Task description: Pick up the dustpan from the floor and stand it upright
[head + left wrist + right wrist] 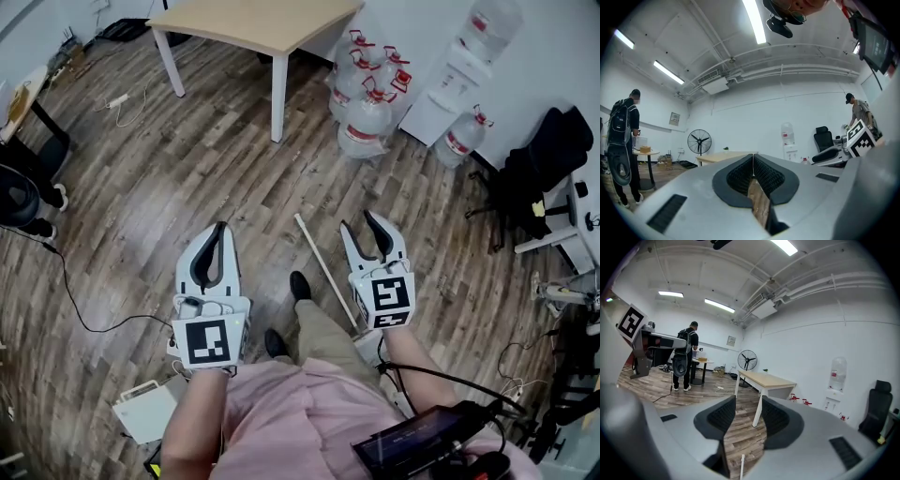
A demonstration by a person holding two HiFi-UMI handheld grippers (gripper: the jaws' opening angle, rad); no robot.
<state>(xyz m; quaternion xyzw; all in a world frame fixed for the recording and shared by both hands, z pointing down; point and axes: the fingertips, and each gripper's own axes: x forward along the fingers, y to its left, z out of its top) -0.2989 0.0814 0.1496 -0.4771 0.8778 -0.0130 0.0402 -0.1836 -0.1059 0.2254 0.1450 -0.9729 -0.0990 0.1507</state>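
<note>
Closest to the head camera is the pink shirt (281, 412) of the person carrying my tools, with a dark screen unit (412, 439) at the waist on the right. Beyond it I hold both grippers level over the wooden floor (141, 187). My left gripper (221, 227) has its jaws pressed together at the tips with nothing caught between them, as its own view confirms (753, 154). My right gripper (356, 220) has its jaws apart and empty; through the gap I see floor and the pale table (766, 379). The dustpan (323, 267) lies flat on the floor, untouched. Its long white handle runs between the person's black shoe (300, 284) and my right gripper, and the pan end is mostly hidden under that gripper. The handle's tip shows low in the right gripper view (742, 467). Water bottles (366, 94) cluster beside the table's far leg.
</note>
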